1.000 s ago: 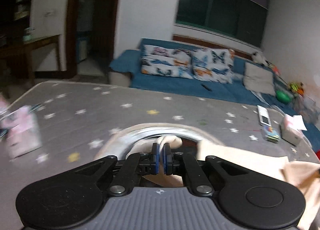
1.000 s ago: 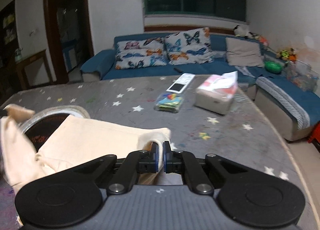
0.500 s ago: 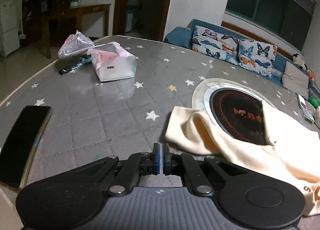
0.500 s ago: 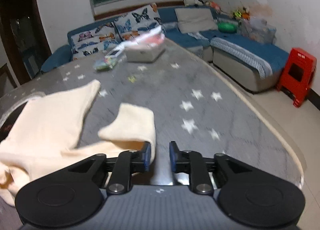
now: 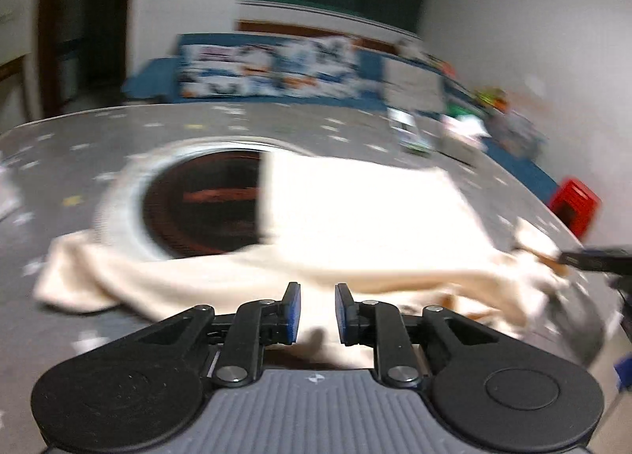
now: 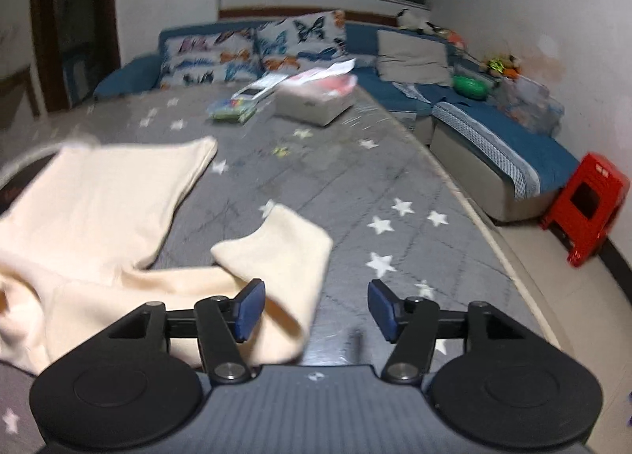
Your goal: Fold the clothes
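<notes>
A cream garment (image 5: 355, 225) lies crumpled on the grey star-patterned table, partly over a round dark inset plate (image 5: 201, 205). My left gripper (image 5: 317, 312) is open a little, with the garment's near edge just beyond its pads; it holds nothing. In the right wrist view the same garment (image 6: 98, 193) spreads at the left, one sleeve end (image 6: 284, 252) lying beside my left pad. My right gripper (image 6: 316, 310) is wide open and empty above the table. The right gripper's tip (image 5: 592, 258) shows at the left view's right edge, near the garment's far end.
A tissue box (image 6: 316, 98), a remote and a coloured packet (image 6: 233, 110) sit at the table's far side. A blue sofa (image 6: 493, 138) wraps the room's back and right. A red stool (image 6: 584, 205) stands on the floor at the right, past the table's curved edge (image 6: 493, 233).
Both grippers have let go of the garment and opened, the right one widely. The left view swung back from the table's left side onto the garment. The view is motion-blurred.
</notes>
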The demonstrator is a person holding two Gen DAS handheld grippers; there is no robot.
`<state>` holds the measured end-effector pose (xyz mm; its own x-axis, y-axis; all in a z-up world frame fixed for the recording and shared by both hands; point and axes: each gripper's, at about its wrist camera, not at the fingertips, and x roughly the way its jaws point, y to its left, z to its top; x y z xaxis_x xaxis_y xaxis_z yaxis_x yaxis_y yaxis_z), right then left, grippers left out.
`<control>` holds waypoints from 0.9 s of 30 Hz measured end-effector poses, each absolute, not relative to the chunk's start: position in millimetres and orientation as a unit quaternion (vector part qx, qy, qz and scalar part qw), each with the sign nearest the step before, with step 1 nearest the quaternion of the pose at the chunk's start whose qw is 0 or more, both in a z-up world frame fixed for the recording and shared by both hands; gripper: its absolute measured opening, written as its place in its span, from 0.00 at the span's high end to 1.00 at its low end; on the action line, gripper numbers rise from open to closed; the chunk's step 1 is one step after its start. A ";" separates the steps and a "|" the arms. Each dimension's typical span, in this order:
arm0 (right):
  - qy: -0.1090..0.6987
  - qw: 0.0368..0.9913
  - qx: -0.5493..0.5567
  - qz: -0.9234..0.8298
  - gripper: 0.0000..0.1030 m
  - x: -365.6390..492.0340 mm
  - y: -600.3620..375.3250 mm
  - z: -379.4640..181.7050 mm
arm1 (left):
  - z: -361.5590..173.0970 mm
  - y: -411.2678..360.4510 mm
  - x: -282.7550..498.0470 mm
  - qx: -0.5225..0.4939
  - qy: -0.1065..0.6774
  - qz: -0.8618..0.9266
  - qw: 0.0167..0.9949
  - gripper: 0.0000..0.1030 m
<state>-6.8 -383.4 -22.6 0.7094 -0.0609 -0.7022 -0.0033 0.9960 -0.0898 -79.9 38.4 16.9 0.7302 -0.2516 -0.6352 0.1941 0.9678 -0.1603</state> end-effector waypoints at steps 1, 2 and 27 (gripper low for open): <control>0.386 0.921 -0.053 -0.013 0.41 -3.0 -379.2 -26.7 | 15.5 27.2 -78.3 -0.032 0.348 -0.135 0.927 0.80; 0.389 0.919 -0.060 -0.011 0.41 0.0 -375.8 -30.8 | 14.1 16.0 -76.7 -0.022 0.349 -0.150 0.925 0.80; 0.332 0.940 -0.026 -0.071 0.41 -15.2 -407.6 -14.1 | -20.6 -38.5 -60.1 0.088 0.335 -0.220 0.912 0.98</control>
